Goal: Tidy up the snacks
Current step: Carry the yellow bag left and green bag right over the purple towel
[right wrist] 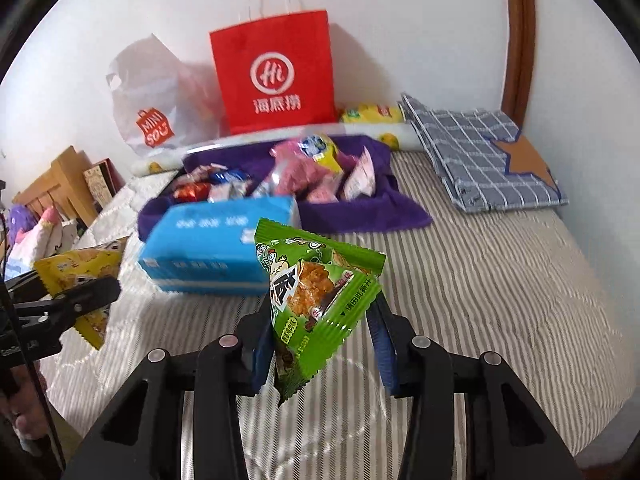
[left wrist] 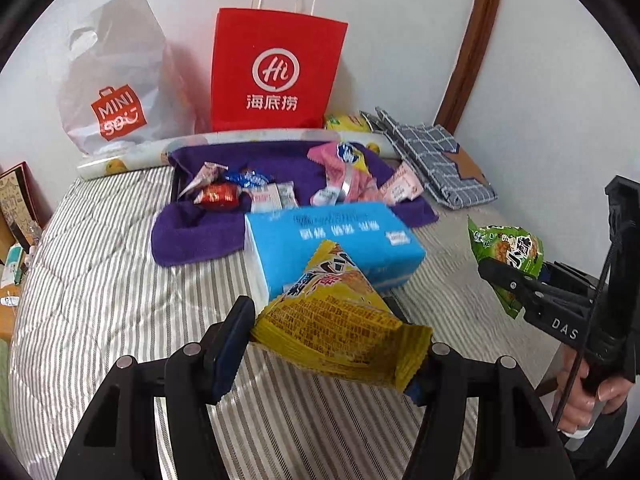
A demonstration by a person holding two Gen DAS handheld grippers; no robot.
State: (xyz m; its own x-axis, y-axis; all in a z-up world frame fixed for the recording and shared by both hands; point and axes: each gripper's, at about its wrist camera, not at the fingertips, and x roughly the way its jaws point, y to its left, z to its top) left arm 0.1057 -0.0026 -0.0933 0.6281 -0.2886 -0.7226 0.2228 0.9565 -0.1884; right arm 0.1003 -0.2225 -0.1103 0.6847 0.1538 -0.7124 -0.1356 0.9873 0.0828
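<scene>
Jaws of the left gripper (left wrist: 332,344) clamp the yellow snack packet (left wrist: 340,320) and the right gripper's (right wrist: 320,344) the green snack packet (right wrist: 316,300), both above the bed (right wrist: 480,280); carry each level to the purple tray (left wrist: 192,236) and release low.

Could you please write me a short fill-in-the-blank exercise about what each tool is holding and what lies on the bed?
1. The left tool grips a crinkled ____ snack packet.
2. The right tool grips a ____ triangular snack packet.
3. Small sweets lie on a ____ towel.
4. The paper bag with white handles is ____.

Missing words: yellow; green; purple; red
</scene>
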